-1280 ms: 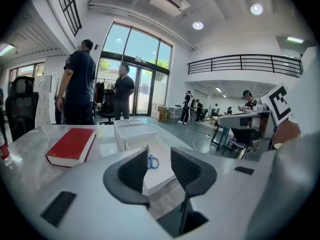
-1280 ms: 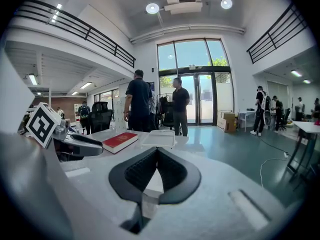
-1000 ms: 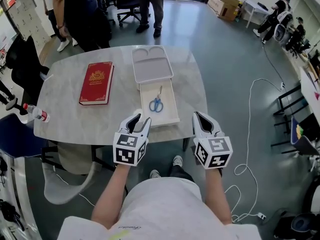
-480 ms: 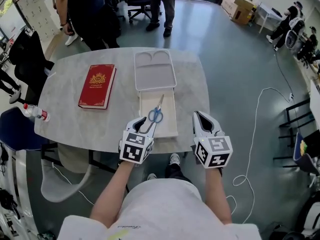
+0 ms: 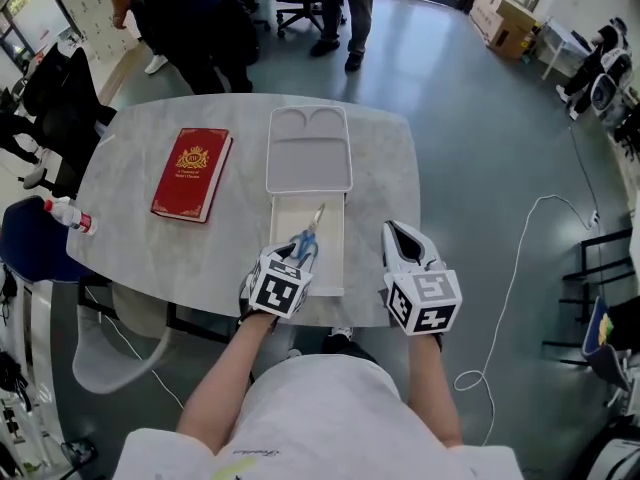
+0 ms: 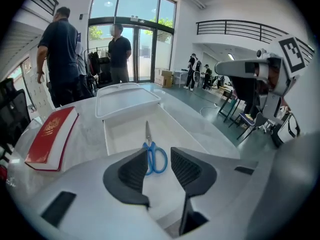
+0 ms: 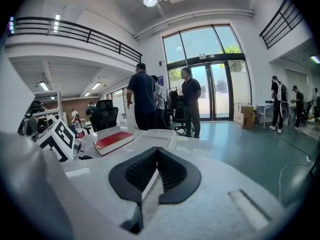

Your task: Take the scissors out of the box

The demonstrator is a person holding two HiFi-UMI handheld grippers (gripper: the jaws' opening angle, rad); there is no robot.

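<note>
Head view, lower centre: left gripper [image 5: 293,254] reaches over the near end of the shallow white rectangular box [image 5: 340,230], which sits lengthwise on the rounded grey marble-look table [image 5: 130,243]; blue-handled scissors [image 5: 306,238] w/ slim metal blades lie flat on the box floor, blades pointing up-frame, handle loops just at the gripper's tips; left gripper view, centre: left gripper [image 6: 158,157] has its ribbed dark jaws moderately apart, scissors [image 6: 151,151] seen in the gap, one loop partly behind the left-hand jaw, contact can't be told; box [image 6: 107,136] has smooth low walls; its flat white lid [image 5: 308,148] w/ rounded corners lies just beyond it, mid-frame; red hardback book [image 5: 190,173] w/ gold emblem lies left of the lid, well apart; right gripper [image 5: 396,232] sits at the table's near edge, lower right of centre, clear of the box; right gripper view: right gripper [image 7: 156,156] has ribbed jaws closed together, nothing between them; book [image 7: 114,140] at mid-left.
</note>
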